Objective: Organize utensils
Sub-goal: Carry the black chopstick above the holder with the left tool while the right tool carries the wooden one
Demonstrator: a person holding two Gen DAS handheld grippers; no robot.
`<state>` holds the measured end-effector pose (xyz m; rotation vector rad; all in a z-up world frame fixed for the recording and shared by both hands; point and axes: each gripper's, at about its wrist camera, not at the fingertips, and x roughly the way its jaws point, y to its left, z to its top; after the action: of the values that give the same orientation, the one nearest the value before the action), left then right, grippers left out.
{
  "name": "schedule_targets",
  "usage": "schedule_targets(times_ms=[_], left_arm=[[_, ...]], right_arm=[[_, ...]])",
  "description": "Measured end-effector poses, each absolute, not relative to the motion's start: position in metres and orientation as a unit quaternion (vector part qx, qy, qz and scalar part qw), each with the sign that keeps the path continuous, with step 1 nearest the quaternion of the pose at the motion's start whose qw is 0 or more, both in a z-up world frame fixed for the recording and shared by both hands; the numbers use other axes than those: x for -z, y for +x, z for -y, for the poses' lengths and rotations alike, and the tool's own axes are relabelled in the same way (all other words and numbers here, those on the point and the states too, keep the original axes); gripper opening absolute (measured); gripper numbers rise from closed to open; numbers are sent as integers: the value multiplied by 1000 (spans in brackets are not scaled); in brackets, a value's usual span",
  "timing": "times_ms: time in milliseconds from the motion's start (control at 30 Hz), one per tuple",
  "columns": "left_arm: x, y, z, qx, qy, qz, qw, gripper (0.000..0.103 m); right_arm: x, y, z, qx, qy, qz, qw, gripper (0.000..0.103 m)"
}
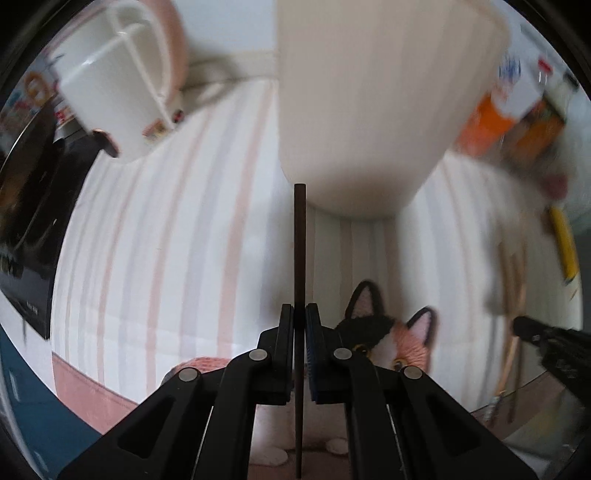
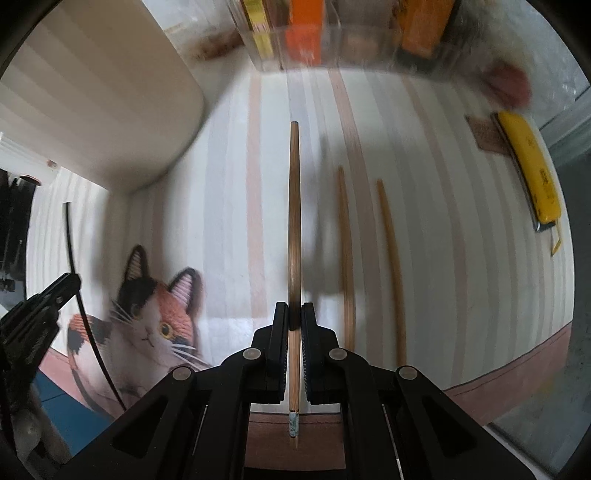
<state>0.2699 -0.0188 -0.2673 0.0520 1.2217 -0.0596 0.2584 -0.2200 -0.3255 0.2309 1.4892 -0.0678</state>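
My left gripper (image 1: 300,314) is shut on a thin dark brown chopstick (image 1: 299,251), which points up toward the base of a tall cream holder (image 1: 369,110). My right gripper (image 2: 294,314) is shut on a light wooden chopstick (image 2: 294,221) above the striped mat (image 2: 229,206). Two more wooden chopsticks (image 2: 345,258) (image 2: 391,277) lie side by side on the mat just right of it. In the right wrist view the left gripper (image 2: 40,306) shows at the left edge with its dark chopstick (image 2: 85,295). The cream holder (image 2: 92,92) stands at the upper left there.
A white divided caddy (image 1: 110,74) sits at the back left. A cat picture (image 2: 155,314) is printed on the mat's near part. A yellow utility knife (image 2: 532,166) lies at the right, and a clear box with orange packets (image 2: 306,33) stands at the back.
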Motion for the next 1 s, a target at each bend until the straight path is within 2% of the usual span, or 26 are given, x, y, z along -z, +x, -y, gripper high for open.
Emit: schedule_targets(times_ms=[500, 1000], left_arm=[[165, 258, -3, 18, -32, -467, 883, 3], [59, 257, -13, 42, -57, -358, 931, 3]], right_arm=[[255, 268, 203, -5, 87, -614, 784, 7], [164, 284, 202, -27, 107, -520, 847, 7]])
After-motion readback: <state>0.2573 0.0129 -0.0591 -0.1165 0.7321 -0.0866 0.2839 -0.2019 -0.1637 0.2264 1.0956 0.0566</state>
